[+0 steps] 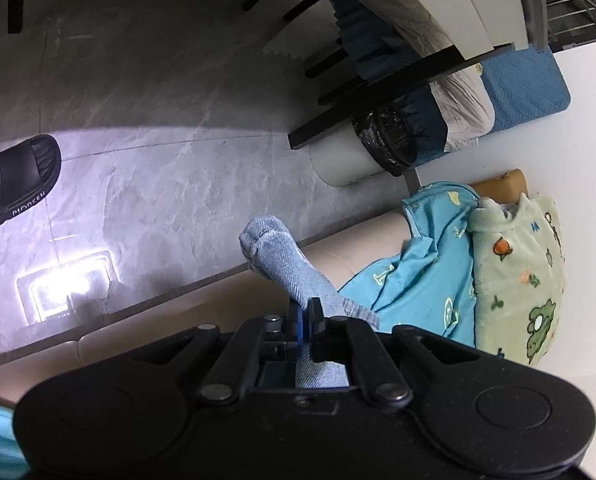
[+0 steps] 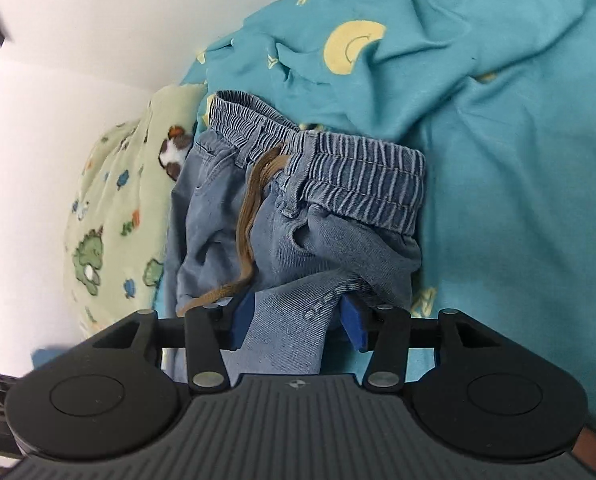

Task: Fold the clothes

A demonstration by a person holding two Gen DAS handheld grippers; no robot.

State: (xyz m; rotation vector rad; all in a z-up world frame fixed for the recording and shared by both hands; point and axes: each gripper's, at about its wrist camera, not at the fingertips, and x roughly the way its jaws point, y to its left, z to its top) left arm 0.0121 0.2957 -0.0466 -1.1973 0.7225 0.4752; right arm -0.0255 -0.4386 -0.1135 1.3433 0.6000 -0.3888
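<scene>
One pair of small denim trousers [image 2: 298, 216] lies bunched on a teal sheet [image 2: 497, 160], its ribbed elastic waistband [image 2: 361, 172] at the far end in the right wrist view and a brown drawstring [image 2: 250, 216] trailing back toward the camera. Its long axis runs from that waistband toward the right gripper [image 2: 298, 320], where a fold of leg sits between the blue pads [image 2: 353, 324]; the jaws stand at a middling width, and whether the pads press on the cloth I cannot tell.

The left gripper [image 1: 306, 312] is clamped tight on a denim leg end [image 1: 282, 264], which sticks out past the fingertips, hem pointing up and left toward the floor.

Left of the trousers lies one pale green fleece blanket [image 2: 114, 216] with cartoon prints, against a white wall [image 2: 58, 80]. In the left wrist view the cream cushion edge [image 1: 202, 292] drops to a grey marble floor [image 1: 158, 120], open apart from one black sandal [image 1: 14, 180], a white bin [image 1: 361, 148] with a black liner, and dark chair legs [image 1: 321, 64].
</scene>
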